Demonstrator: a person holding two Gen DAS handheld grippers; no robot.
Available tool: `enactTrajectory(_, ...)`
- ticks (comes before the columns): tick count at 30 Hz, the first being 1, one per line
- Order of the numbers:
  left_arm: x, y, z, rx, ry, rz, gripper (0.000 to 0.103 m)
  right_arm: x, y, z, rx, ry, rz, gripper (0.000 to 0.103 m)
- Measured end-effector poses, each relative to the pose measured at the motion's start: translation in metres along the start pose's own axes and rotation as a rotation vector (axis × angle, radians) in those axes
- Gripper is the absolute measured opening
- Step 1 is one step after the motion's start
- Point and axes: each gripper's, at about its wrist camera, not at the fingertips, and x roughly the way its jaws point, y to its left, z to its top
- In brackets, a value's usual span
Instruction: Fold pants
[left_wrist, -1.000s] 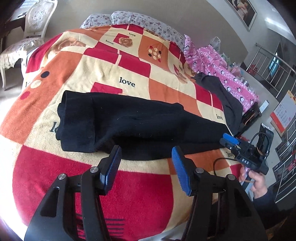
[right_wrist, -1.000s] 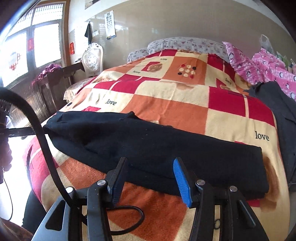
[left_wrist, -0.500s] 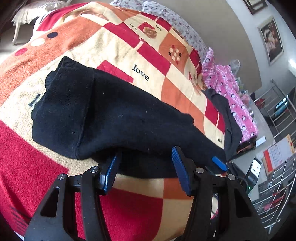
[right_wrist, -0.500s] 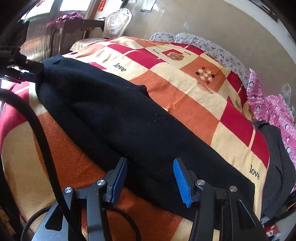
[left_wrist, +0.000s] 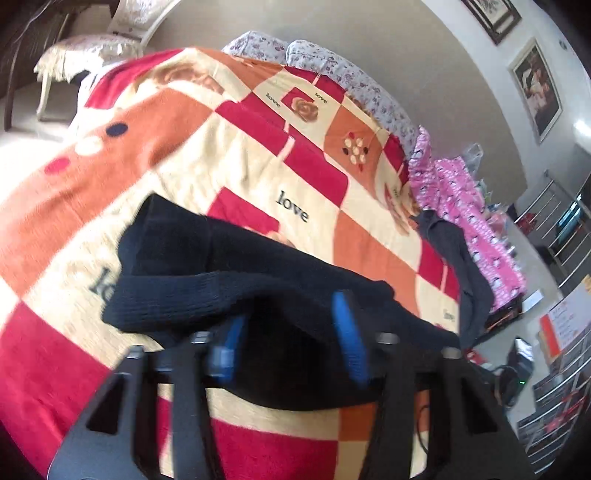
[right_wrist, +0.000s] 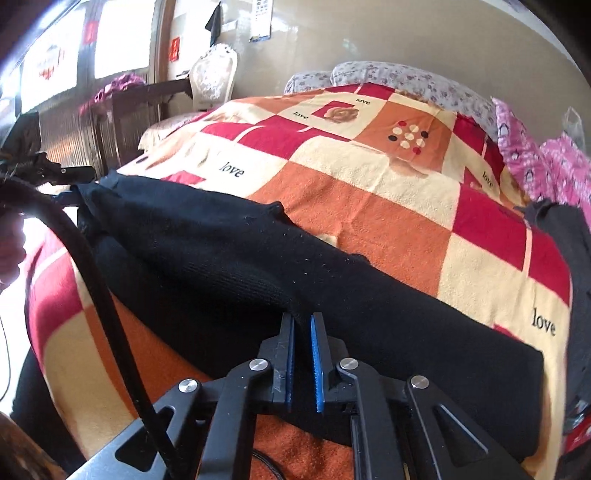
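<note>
Clamped on the near edge of the black pants, the right gripper has its blue pads drawn almost together with a ridge of dark knit pinched between them. Spread under everything is the checked red, orange and cream blanket, and the pants lie across its near part as one long band, running from the waist end at the right of the right-wrist view to the far end at the left, where the other tool reaches in.

Seen from the left wrist, the left gripper stands with its fingers wide apart, and the ribbed end of the pants bulges up just ahead of them and partly between them. That frame is smeared by motion, so whether either pad touches cloth is hard to say.

One relation governs the next move: the garment's long axis runs side to side between the two tools, with the left one nearest the ribbed end. Folding likely needs that end gripped and carried along the axis toward the right.
</note>
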Motion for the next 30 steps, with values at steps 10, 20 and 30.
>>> enactTrajectory(10,-0.022,0.027,-0.01,0.086,-0.044,0.115,0.012,-0.015,0.017,-0.016,-0.01,0.039,0.072,0.005)
enactTrajectory(20,-0.044,0.034,-0.018,0.083,-0.079,0.159,0.014,-0.016,0.02,-0.029,-0.009,0.07,0.091,0.03)
enactTrajectory(30,-0.03,-0.029,-0.031,0.267,-0.048,0.13,0.026,-0.057,-0.02,-0.049,0.221,0.009,0.05,0.031)
